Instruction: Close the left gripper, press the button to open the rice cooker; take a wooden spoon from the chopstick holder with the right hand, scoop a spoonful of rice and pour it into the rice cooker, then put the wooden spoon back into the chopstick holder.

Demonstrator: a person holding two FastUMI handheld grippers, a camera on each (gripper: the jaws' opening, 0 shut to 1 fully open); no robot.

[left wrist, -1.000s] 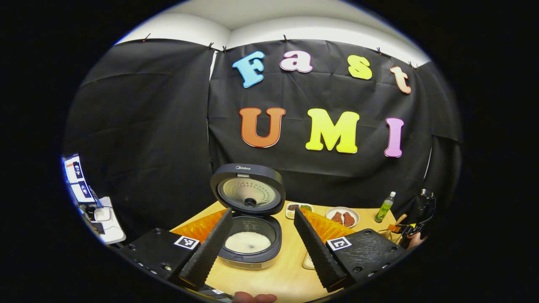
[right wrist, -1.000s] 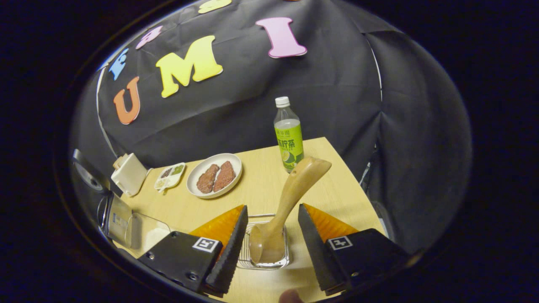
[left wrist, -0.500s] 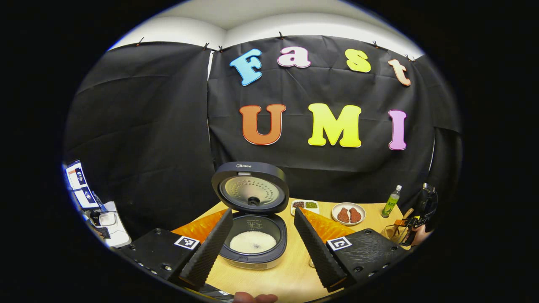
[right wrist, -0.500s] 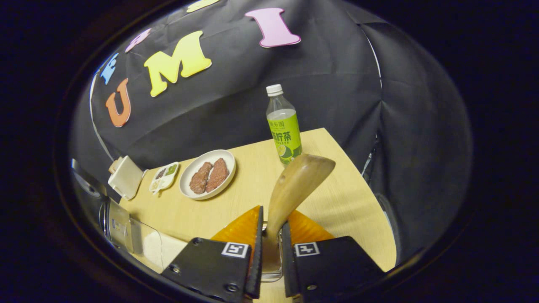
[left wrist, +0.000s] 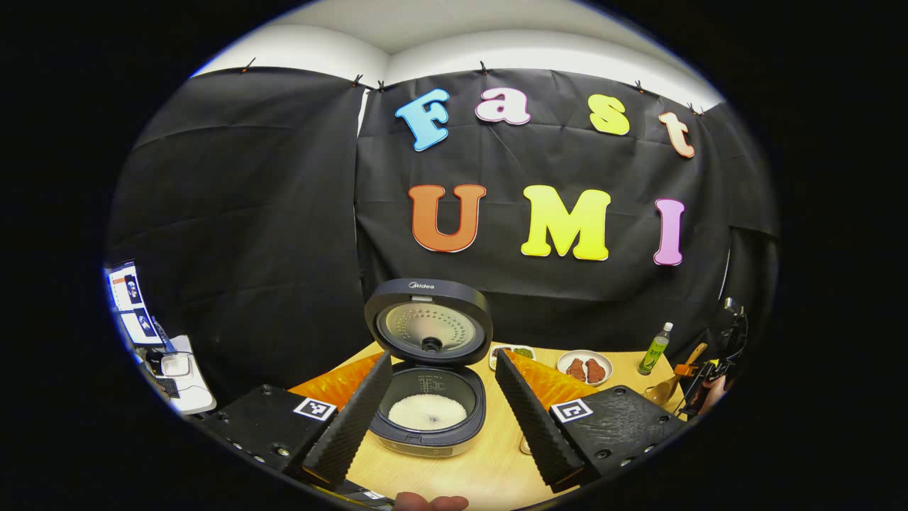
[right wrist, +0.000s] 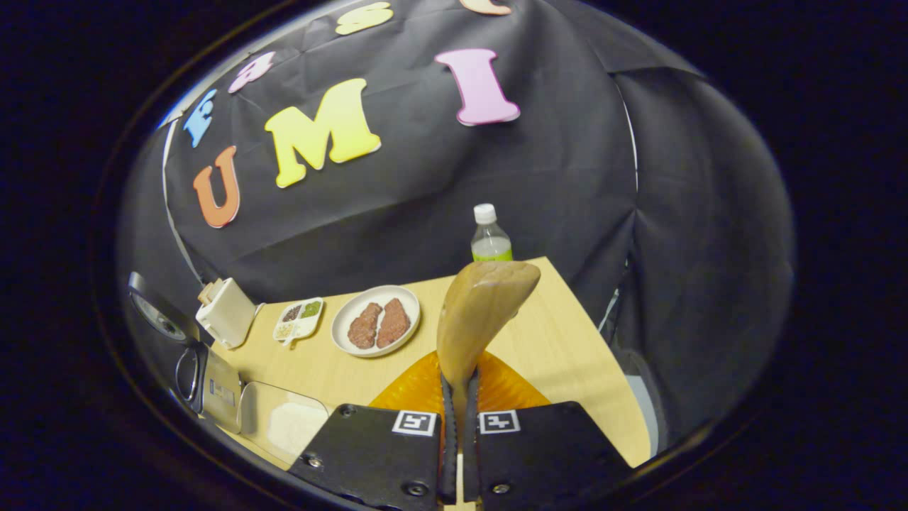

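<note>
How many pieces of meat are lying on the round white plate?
2: the left piece and the right piece lie side by side on the plate, behind the wooden spoon.

- We read the brand "Midea" on the raised lid [left wrist: 428, 321] of the rice cooker [left wrist: 428, 411].
- The bottle [left wrist: 653, 349] carries a green label we cannot make out.

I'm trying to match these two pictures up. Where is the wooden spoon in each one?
Left gripper view: spoon at the far right edge, beyond the bottle.
Right gripper view: spoon in the centre, rising from the right gripper, whose fingers are closed on it.
Shared landmark: the bottle.
</note>
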